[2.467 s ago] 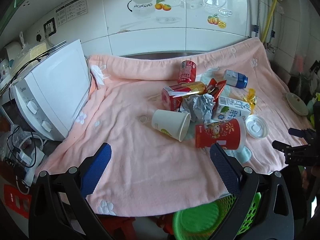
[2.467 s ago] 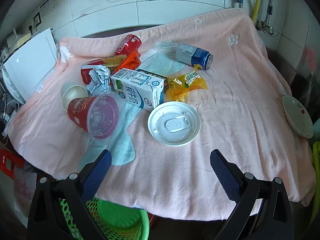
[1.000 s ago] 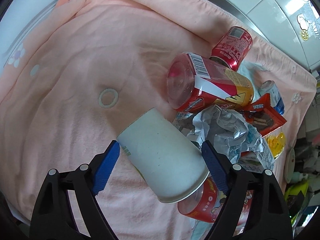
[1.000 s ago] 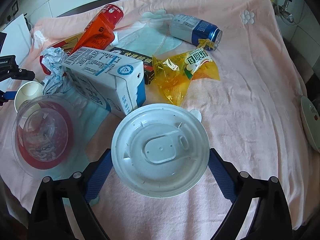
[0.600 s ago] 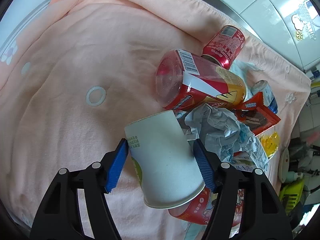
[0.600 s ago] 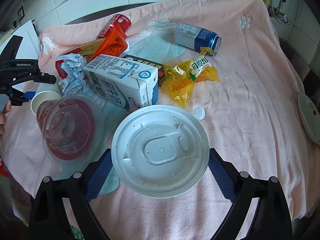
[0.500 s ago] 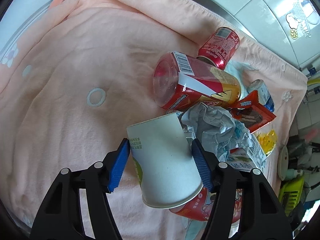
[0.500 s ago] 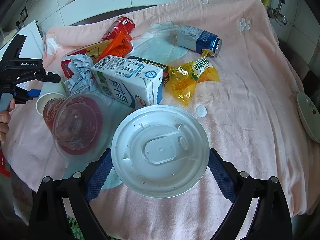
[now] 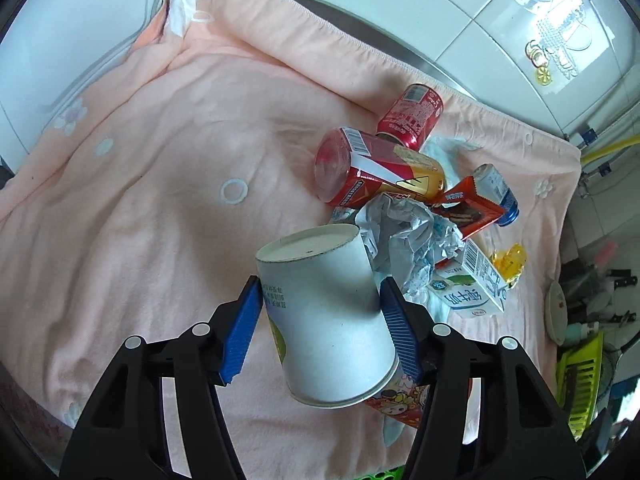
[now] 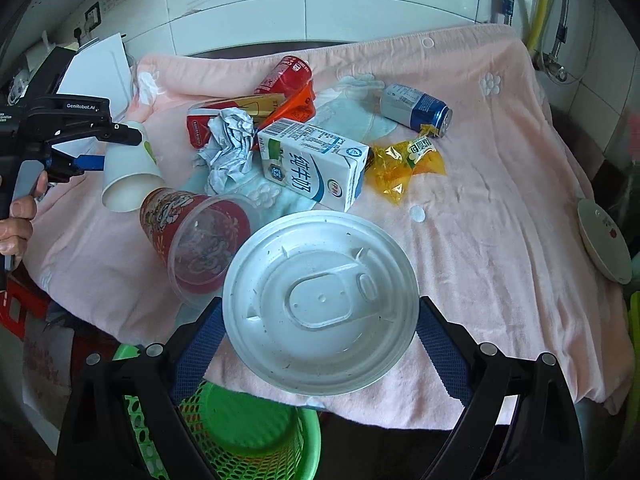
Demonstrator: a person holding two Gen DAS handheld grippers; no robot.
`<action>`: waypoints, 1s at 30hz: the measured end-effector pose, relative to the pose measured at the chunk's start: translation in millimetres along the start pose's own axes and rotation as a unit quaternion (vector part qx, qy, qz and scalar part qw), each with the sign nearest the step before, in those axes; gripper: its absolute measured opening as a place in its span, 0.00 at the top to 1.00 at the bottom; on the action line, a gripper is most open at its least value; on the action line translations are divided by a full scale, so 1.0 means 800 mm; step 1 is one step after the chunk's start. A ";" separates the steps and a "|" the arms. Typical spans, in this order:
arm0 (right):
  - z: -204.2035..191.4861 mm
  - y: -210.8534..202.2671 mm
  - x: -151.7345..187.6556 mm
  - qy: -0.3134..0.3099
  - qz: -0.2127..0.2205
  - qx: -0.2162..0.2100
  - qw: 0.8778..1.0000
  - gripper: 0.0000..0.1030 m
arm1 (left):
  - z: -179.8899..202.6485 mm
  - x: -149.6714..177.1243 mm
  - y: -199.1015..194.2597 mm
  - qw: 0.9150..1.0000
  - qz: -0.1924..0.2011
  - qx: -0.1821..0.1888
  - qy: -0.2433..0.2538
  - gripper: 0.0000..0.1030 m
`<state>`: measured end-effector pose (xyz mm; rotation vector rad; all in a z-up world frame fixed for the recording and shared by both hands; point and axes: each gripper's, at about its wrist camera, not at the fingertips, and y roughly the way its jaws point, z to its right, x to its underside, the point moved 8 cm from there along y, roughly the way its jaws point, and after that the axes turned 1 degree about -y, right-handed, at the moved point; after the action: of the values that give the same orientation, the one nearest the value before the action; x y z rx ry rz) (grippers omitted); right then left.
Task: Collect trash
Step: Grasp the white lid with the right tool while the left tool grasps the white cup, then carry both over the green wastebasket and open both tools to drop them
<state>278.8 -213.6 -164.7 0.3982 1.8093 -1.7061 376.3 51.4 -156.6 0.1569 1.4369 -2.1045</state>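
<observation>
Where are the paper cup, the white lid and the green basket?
paper cup point(image 9: 328, 312), left wrist view, on its side wall.
white lid point(image 10: 320, 304), right wrist view, on its raised centre.
green basket point(image 10: 248, 432), right wrist view, on its mesh inside.

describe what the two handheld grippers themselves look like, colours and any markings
Both the left gripper and the right gripper have black plastic linkage arms with silver rivets. Their fingers carry blue ribbed pads. In the right wrist view, the left gripper's black body bears white "GenRobot.AI" lettering, and a bare hand grips its grey handle. No cables or sleeves are visible.
</observation>
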 end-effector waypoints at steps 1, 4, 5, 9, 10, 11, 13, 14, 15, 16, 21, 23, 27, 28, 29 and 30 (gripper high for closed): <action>-0.002 -0.002 0.002 0.000 0.001 -0.002 1.000 0.13 | -0.002 0.000 -0.008 1.000 0.007 -0.001 0.000 0.42; -0.009 -0.011 0.010 -0.002 0.004 -0.005 1.000 0.13 | -0.008 0.003 -0.033 1.000 0.026 -0.003 0.000 0.42; -0.011 -0.013 0.013 -0.002 0.004 -0.006 1.000 0.13 | -0.011 0.005 -0.042 0.999 0.032 -0.004 0.000 0.42; -0.020 -0.024 0.028 -0.001 0.004 -0.013 1.000 0.13 | -0.015 0.016 -0.074 0.999 0.047 -0.001 0.008 0.42; -0.023 -0.029 0.031 -0.001 0.005 -0.017 1.000 0.13 | -0.016 0.020 -0.080 0.999 0.048 0.001 0.011 0.42; -0.026 -0.033 0.035 -0.001 0.006 -0.020 1.000 0.13 | -0.017 0.024 -0.087 0.999 0.050 0.001 0.014 0.42; -0.036 -0.043 0.043 -0.008 0.006 -0.026 1.000 0.13 | -0.017 0.035 -0.101 0.998 0.054 0.007 0.022 0.42; -0.041 -0.048 0.047 -0.012 0.006 -0.028 1.000 0.13 | -0.016 0.041 -0.108 0.998 0.055 0.008 0.026 0.42; -0.046 -0.052 0.051 -0.015 0.006 -0.031 0.999 0.13 | -0.016 0.047 -0.115 0.998 0.056 0.011 0.030 0.42; -0.052 -0.056 0.056 -0.018 0.005 -0.035 0.999 0.13 | -0.015 0.056 -0.121 0.998 0.057 0.014 0.034 0.42; -0.079 -0.071 0.085 -0.032 -0.002 -0.050 0.998 0.13 | -0.012 0.096 -0.150 0.996 0.057 0.025 0.057 0.42; -0.089 -0.073 0.097 -0.037 -0.007 -0.054 0.998 0.13 | -0.012 0.114 -0.158 0.996 0.056 0.030 0.067 0.42; -0.107 -0.075 0.123 -0.039 -0.018 -0.068 0.997 0.13 | -0.011 0.147 -0.172 0.994 0.052 0.033 0.085 0.42; -0.110 -0.075 0.128 -0.040 -0.020 -0.070 0.997 0.13 | -0.011 0.155 -0.173 0.994 0.050 0.033 0.088 0.42; -0.114 -0.075 0.135 -0.040 -0.022 -0.071 0.996 0.13 | -0.011 0.163 -0.175 0.994 0.048 0.033 0.092 0.42; -0.116 -0.075 0.139 -0.040 -0.025 -0.074 0.996 0.13 | -0.012 0.170 -0.176 0.994 0.047 0.033 0.094 0.42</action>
<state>136.9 -151.8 -187.2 0.2204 1.8856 -1.5860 188.5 41.8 -100.9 0.4499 1.4364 -2.1069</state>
